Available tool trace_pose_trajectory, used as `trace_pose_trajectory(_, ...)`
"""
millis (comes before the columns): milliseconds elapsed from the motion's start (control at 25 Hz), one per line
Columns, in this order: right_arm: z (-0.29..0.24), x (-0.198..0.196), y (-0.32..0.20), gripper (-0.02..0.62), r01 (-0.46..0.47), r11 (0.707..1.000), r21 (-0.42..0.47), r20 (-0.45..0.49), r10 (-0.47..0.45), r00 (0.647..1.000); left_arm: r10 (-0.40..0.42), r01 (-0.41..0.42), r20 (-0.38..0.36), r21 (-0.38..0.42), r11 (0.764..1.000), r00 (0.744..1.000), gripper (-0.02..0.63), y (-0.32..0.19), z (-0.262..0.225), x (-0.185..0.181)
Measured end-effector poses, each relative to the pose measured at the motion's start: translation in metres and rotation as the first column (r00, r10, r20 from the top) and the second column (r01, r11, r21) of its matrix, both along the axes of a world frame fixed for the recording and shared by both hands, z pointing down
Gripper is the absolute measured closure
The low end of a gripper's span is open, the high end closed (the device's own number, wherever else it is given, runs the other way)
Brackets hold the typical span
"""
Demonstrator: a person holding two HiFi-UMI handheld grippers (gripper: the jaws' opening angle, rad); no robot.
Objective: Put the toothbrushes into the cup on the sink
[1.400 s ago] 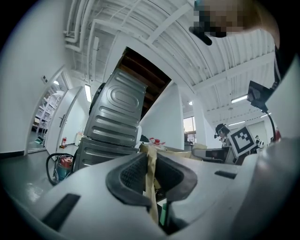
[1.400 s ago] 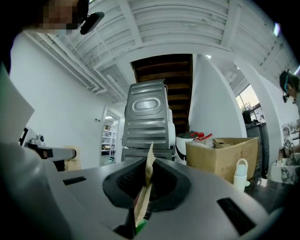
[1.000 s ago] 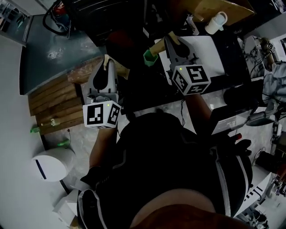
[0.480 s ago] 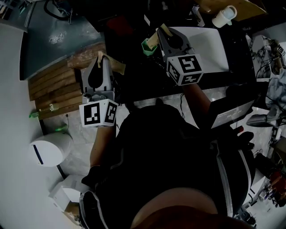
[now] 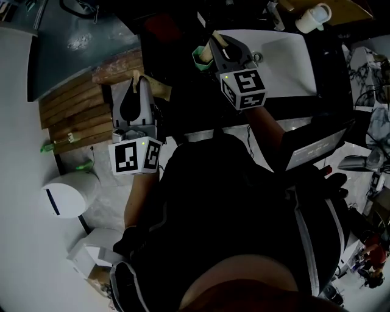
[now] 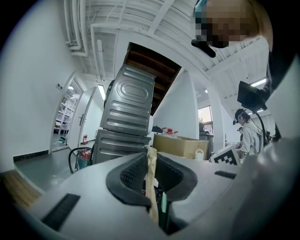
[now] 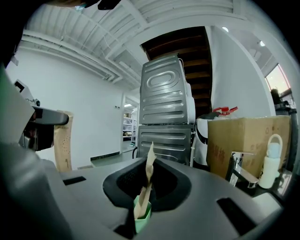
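My left gripper point(image 5: 140, 86) point(image 6: 151, 164) is shut on a toothbrush in a tan paper wrapper point(image 6: 150, 185) point(image 5: 159, 91); the wrapper stands up between the jaws. My right gripper point(image 5: 217, 46) point(image 7: 149, 174) is shut on a second tan-wrapped toothbrush point(image 7: 146, 176) with a green end piece point(image 7: 142, 213) point(image 5: 199, 58). It hovers at the left edge of the white sink point(image 5: 286, 61). The white cup point(image 5: 314, 17) point(image 7: 271, 160) stands behind the sink at the far right, beside the faucet point(image 7: 240, 174). Both grippers are well apart from the cup.
A stacked grey washer and dryer point(image 7: 166, 115) and a cardboard box point(image 7: 246, 140) stand behind the sink. A wooden pallet point(image 5: 76, 119) and a white bin point(image 5: 68, 201) lie at the left. Another person point(image 6: 247, 133) stands far right. A dark counter point(image 5: 183, 116) is below the grippers.
The right gripper has moved forward and a little left along the sink's left edge with its toothbrush. The left gripper has shifted slightly left with its toothbrush still gripped.
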State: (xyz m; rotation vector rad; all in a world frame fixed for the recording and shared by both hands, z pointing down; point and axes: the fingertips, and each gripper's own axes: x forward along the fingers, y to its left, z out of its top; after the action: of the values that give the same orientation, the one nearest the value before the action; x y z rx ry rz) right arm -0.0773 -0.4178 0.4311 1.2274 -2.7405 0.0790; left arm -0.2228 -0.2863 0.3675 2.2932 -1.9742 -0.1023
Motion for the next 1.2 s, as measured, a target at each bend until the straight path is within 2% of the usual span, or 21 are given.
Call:
trace_pose_trajectory(480,0.019,-0.01,-0.005,0.56,0.034,0.999,0.009,-0.017,-0.033,0.999,-0.014,0.014,0.007,-0.024,1.0,1.0,0.565,-0.003,0.012,0.006)
trace_pose_trajectory(1080,0.014,-0.004,0.0,0.558,0.062,0.998,0.032,-0.016,-0.061,0.998,-0.024,0.024,0.027,-0.002,1.0,0.999,0.565,0.0,0.003,0.024)
trace_pose_trajectory(1200,0.007,-0.002,0.005,0.521,0.081,0.996,0.042,-0.016,-0.08,0.997,-0.032,0.032,0.042,0.015,0.999,0.999,0.565,0.004,-0.004,0.029)
